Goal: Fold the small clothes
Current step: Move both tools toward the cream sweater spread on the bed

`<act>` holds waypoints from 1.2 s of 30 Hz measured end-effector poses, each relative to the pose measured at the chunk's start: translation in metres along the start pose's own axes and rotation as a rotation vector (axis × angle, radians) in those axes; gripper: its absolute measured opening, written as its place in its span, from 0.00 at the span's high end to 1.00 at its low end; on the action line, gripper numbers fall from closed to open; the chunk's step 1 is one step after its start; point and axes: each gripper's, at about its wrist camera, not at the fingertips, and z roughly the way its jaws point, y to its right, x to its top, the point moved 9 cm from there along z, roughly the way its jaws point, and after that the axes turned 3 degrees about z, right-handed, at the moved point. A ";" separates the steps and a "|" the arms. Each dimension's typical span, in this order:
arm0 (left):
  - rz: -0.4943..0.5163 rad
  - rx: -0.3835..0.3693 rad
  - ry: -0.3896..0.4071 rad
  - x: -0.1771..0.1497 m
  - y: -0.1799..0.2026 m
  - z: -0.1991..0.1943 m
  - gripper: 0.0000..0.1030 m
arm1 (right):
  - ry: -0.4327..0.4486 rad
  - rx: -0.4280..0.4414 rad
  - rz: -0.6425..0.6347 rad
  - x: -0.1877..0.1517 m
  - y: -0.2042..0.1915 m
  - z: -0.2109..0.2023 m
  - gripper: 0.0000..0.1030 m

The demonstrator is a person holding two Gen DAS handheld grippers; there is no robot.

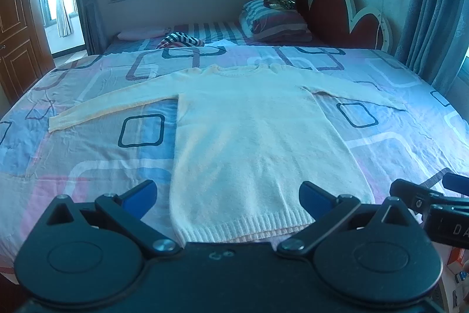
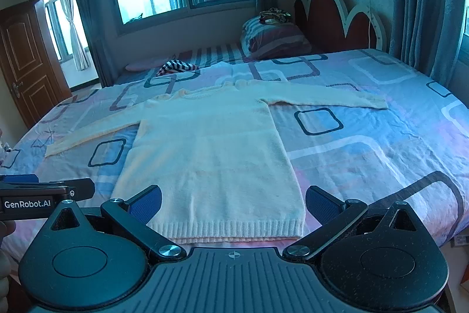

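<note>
Two grippers agape, left gripper [image 1: 228, 197], right gripper [image 2: 233, 203], sweater [image 1: 252, 143] flat

Fuzzy knit sweater [image 1: 258, 137] with ribbed hem lies on smooth printed cotton bedsheet [image 1: 88, 154]; matt black plastic tongs [image 1: 228, 195].

Each gripper [image 1: 228, 197] [image 2: 233, 203] is black plastic with blue finger pads [image 2: 146, 203], silver pivot screws and a white "GenRobot.AI" label.

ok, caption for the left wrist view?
Open left gripper hovers at the hem of a cream sweater spread flat on the bed.
</note>
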 end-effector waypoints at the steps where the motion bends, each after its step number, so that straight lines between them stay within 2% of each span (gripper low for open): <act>1: 0.000 0.000 0.000 0.000 0.000 0.000 0.01 | -0.001 0.000 -0.002 0.000 0.000 0.001 0.00; 9: -0.008 0.010 -0.014 0.004 -0.004 0.012 0.01 | -0.010 -0.003 -0.006 0.004 0.001 0.011 0.00; 21: -0.024 0.006 -0.030 0.025 -0.004 0.047 0.01 | -0.011 -0.035 -0.005 0.026 0.024 0.046 0.00; 36: -0.073 0.004 -0.035 0.078 0.005 0.125 0.01 | 0.008 -0.054 0.035 0.088 0.075 0.124 0.00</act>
